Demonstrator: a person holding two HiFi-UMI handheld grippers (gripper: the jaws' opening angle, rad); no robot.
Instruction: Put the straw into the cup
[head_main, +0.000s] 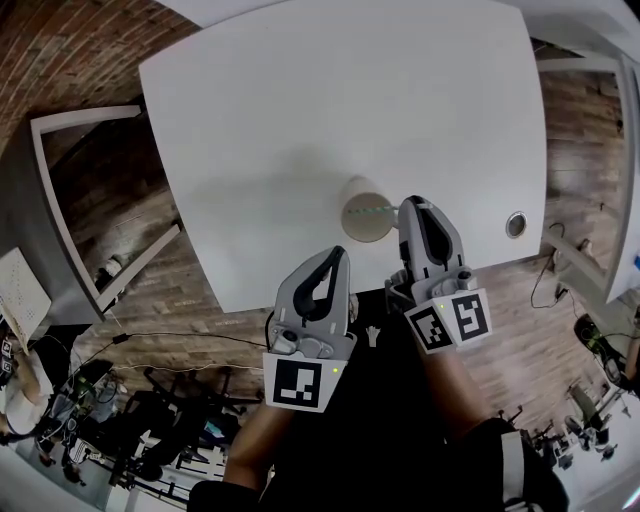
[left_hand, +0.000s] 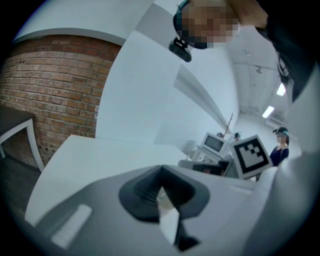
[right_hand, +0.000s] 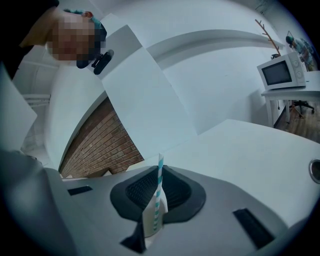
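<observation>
My right claw (head_main: 410, 207), clamped on the striped straw (head_main: 378, 210), sits just right of the cup (head_main: 358, 192) on the tabletop (head_main: 300, 110), with the straw's long axis pointing left across the cup's mouth; my left claw (head_main: 338, 256) is closed, empty and farther off.

Head view looked steeply down from high over the white desk (head_main: 300, 120). Both gripper views sat right behind their own fingers (left_hand: 169, 220), angled up, sharing that desk and the brick wall (left_hand: 45, 95).

Lab-like office: brick wall (left_hand: 55, 90), microwave (right_hand: 280, 72), floor cables (head_main: 150, 338).
</observation>
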